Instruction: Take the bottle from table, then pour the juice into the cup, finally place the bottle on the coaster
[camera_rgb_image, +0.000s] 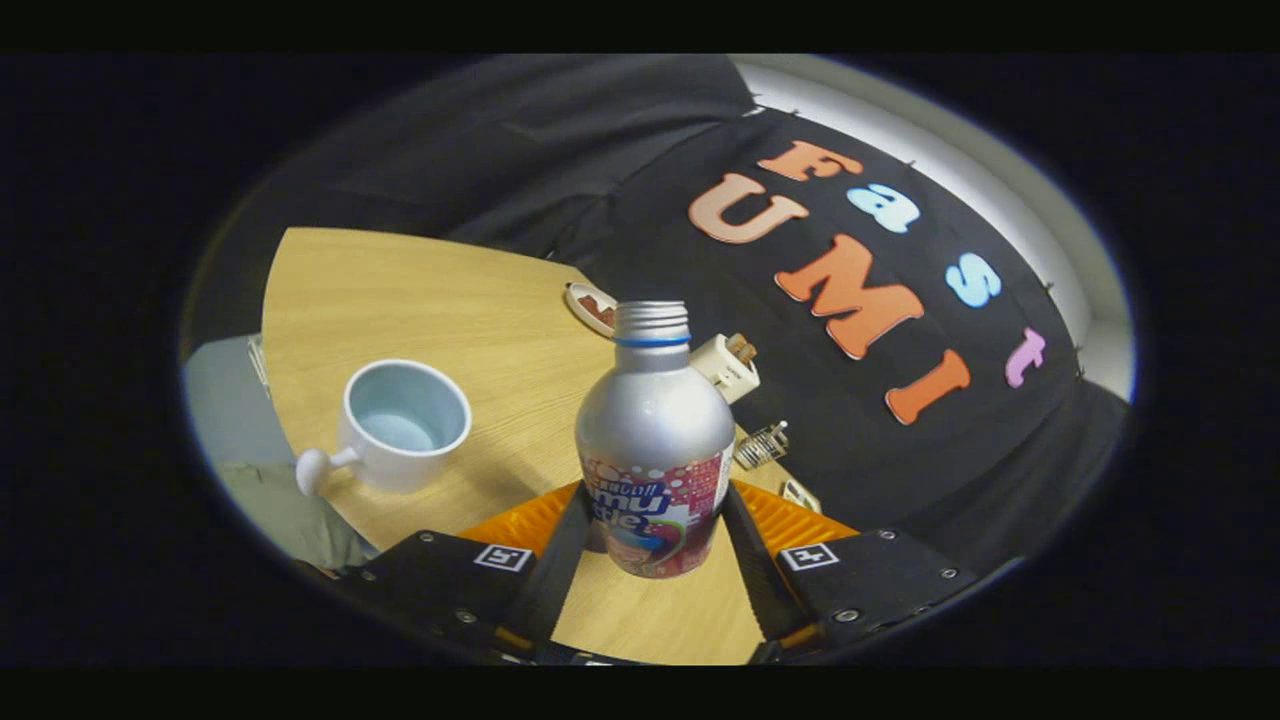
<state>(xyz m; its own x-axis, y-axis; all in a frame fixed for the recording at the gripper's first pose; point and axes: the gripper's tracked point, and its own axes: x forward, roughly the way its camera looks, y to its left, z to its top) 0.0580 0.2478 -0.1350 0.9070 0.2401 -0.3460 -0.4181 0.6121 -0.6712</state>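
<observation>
A silver aluminium bottle (655, 430) with a blue neck ring and a red and white label stands between my fingers, its threaded mouth uncapped. My gripper (655, 525) is shut on the bottle, both fingers pressing the labelled lower body. The bottle's base looks slightly clear of the wooden table (450, 300). A white cup (400, 425) with a pale blue inside and a knob handle sits on the table to the left of the bottle, apart from it. Beyond the bottle's mouth, near the table's far edge, lies a round coaster (590, 307) with a reddish pattern.
Just right of the bottle's neck, a small white box-like object (728, 366) lies by the far edge. A small metal wire item (762, 446) and another small piece (801, 494) lie closer to my right finger. Black cloth hangs behind the table.
</observation>
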